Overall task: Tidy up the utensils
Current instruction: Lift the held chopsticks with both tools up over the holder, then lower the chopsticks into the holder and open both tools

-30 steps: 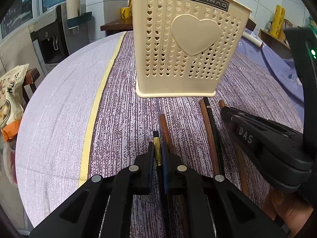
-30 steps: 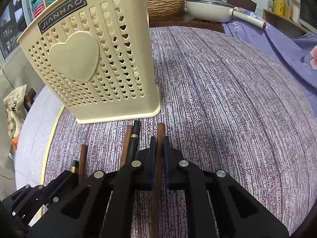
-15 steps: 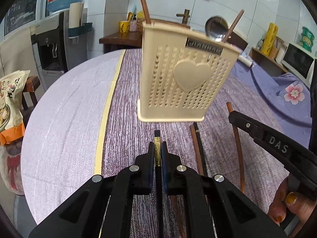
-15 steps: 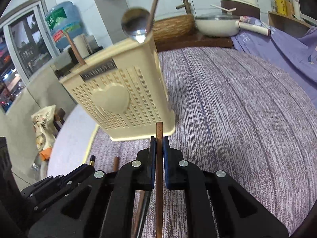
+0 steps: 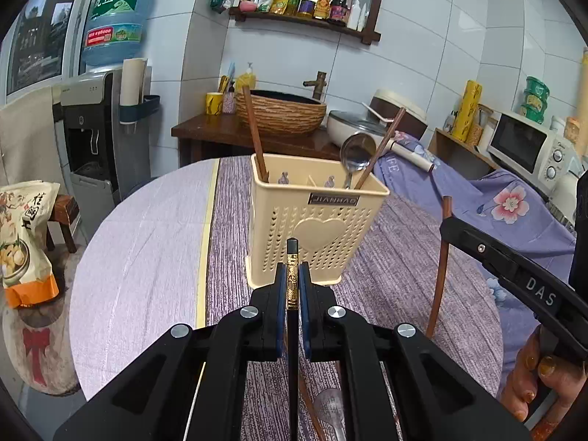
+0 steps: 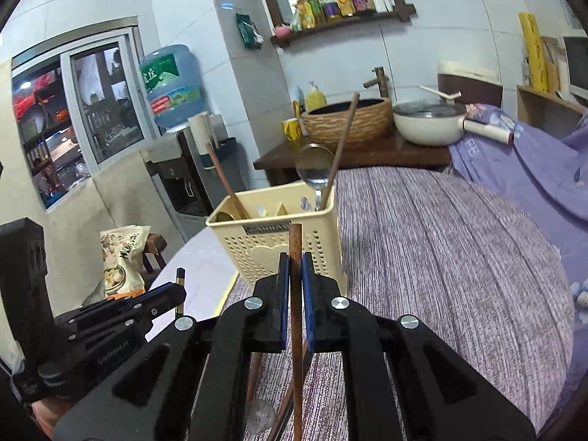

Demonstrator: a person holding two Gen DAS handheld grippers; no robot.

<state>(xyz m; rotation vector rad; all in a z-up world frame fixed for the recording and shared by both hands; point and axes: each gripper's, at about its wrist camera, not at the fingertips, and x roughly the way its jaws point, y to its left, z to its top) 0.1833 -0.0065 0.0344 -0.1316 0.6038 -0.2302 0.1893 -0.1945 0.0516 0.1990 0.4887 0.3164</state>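
Observation:
A cream perforated utensil holder (image 5: 316, 220) stands on the purple tablecloth; it also shows in the right wrist view (image 6: 283, 246). It holds two brown chopsticks and a metal spoon (image 5: 356, 150). My left gripper (image 5: 293, 279) is shut on a black chopstick with a gold band (image 5: 292, 268), lifted above the table in front of the holder. My right gripper (image 6: 295, 272) is shut on a brown wooden chopstick (image 6: 296, 250), also lifted, to the right of the left one. Loose chopsticks and a spoon (image 5: 330, 408) lie on the cloth below the grippers.
The round table (image 5: 147, 242) has a pale cover on its left half. A snack bag (image 5: 22, 235) sits on a stool at the left. A counter with a woven basin (image 5: 283, 110) and a white pan (image 6: 430, 121) stands behind. Purple floral fabric (image 5: 507, 202) lies to the right.
Both grippers have risen from the tablecloth, each carrying its chopstick. The holder now looks smaller and lower, and its open top is visible.

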